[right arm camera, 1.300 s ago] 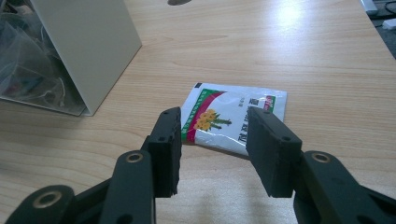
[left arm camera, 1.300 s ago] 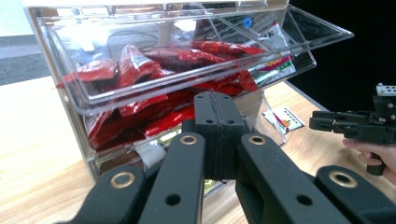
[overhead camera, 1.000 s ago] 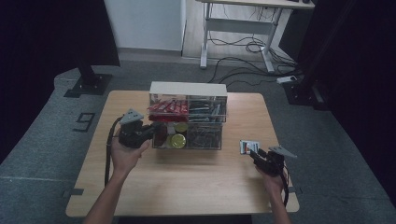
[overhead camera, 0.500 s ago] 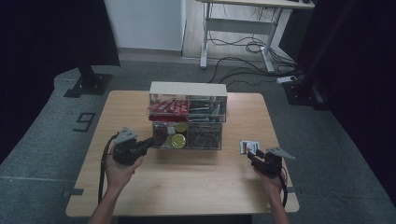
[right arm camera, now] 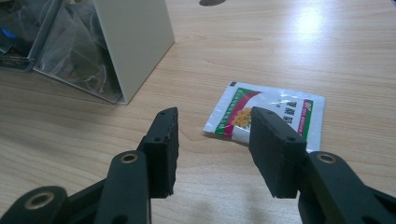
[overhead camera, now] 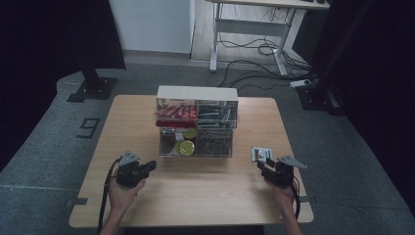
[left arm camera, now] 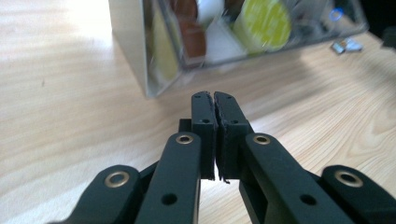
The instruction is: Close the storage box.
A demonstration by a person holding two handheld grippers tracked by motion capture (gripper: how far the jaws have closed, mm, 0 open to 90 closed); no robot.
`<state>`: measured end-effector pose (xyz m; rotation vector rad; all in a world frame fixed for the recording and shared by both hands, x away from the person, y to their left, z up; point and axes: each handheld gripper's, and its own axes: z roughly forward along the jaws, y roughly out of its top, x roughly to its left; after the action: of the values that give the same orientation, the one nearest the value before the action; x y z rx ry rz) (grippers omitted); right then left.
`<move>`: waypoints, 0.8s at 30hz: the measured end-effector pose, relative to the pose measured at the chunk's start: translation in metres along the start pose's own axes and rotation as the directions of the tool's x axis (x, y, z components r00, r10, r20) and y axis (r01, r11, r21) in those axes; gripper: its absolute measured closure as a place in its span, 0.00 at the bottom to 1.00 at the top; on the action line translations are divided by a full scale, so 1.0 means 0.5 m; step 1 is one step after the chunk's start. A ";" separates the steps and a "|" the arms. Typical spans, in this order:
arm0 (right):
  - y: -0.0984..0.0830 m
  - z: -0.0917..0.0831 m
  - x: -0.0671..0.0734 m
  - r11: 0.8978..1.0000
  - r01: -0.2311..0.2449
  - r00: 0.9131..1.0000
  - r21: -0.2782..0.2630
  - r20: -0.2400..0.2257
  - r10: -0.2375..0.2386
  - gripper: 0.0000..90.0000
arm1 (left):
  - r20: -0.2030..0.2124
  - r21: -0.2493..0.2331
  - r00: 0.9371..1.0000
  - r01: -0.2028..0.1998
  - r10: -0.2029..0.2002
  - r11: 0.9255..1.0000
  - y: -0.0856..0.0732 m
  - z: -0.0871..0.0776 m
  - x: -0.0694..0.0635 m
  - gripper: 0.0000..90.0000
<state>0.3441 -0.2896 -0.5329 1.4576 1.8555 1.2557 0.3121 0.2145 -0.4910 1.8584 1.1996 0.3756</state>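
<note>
Left gripper (left arm camera: pixel 214 100) closed, empty; right gripper (right arm camera: pixel 214 122) open nr sachet (right arm camera: pixel 271 116).

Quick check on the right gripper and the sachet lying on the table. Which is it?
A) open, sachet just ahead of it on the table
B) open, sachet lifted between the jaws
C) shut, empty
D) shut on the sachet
A: the right gripper has its jaws spread apart, and the sachet lies flat on the table just beyond them.

The light wooden tabletop (overhead camera: pixel 205 196) is bare between the two hands, so there is lots of room to move there. The clear plastic box with drawers (overhead camera: pixel 196 128) stands in the way at the middle. A small white packet with a flower picture (right arm camera: pixel 266 114) lies just in front of the right tongs (right arm camera: pixel 214 122).
</note>
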 end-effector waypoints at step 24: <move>-0.002 0.004 0.016 0.999 0.046 0.997 -0.005 -0.062 -0.046 0.54 | -0.069 0.067 0.997 -0.015 0.019 0.998 -0.066 0.043 0.022 0.55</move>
<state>0.3424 -0.2815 -0.5332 1.3801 1.9151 1.2956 0.3118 0.2180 -0.5319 1.9276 1.2575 0.4171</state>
